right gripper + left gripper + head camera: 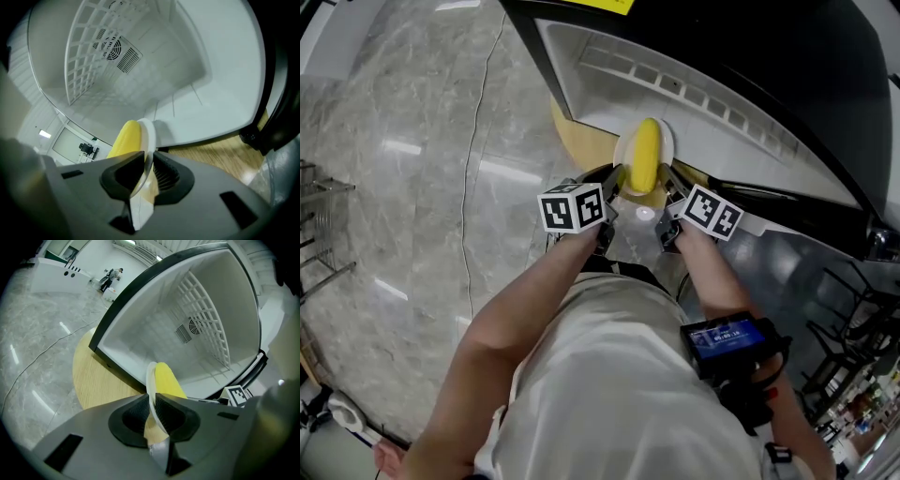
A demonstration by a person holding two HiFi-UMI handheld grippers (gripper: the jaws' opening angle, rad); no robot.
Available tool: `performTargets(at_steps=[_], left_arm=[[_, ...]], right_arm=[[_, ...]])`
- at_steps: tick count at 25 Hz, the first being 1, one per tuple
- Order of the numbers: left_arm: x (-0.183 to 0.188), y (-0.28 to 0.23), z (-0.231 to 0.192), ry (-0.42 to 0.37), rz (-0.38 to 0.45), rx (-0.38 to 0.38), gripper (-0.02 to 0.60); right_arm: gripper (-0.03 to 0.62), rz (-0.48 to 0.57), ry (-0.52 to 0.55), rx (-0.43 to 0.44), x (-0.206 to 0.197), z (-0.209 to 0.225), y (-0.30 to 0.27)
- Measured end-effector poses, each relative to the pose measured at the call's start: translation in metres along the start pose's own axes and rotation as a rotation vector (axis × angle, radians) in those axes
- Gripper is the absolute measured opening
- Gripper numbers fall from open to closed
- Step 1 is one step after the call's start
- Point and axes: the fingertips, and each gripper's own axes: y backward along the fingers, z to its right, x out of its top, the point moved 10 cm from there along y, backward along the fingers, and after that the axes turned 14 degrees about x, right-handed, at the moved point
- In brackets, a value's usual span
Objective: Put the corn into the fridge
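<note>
A yellow corn cob [645, 156] lies on a small white plate [667, 141], held in the air just in front of the open fridge [609, 84]. My left gripper [616, 184] is shut on the plate's left rim [151, 380], the corn [168, 380] just beyond its pads. My right gripper [667, 187] is shut on the plate's right rim [149, 136], with the corn [125, 138] to its left. The fridge's white inside, with a wire rack [206, 319] and a fan vent [111, 47] at the back, stands open ahead.
A round wooden tabletop [574, 141] sits under the fridge's black front edge [112, 364]. Grey marble floor [403, 169] spreads to the left, crossed by a thin cable [473, 159]. A wire rack [319, 225] stands at the far left, chairs [839, 309] at the right.
</note>
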Motion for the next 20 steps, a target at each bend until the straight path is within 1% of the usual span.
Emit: performTargets(at_steps=[2, 8, 15, 20], left_arm=[[0.007, -0.006, 0.002, -0.002, 0.006, 0.003, 0.050], [0.021, -0.045, -0.011, -0.004, -0.010, 0.030, 0.049], [0.035, -0.052, -0.010, -0.033, 0.002, 0.039, 0.049], [0.049, -0.063, -0.006, -0.070, 0.012, 0.051, 0.050]], right_arm=[[0.054, 0.012, -0.004, -0.006, 0.007, 0.002, -0.005], [0.054, 0.019, -0.022, -0.031, 0.019, 0.029, -0.034], [0.054, 0.050, -0.020, -0.052, 0.027, 0.026, -0.042], [0.054, 0.077, -0.011, -0.075, 0.037, 0.026, -0.047]])
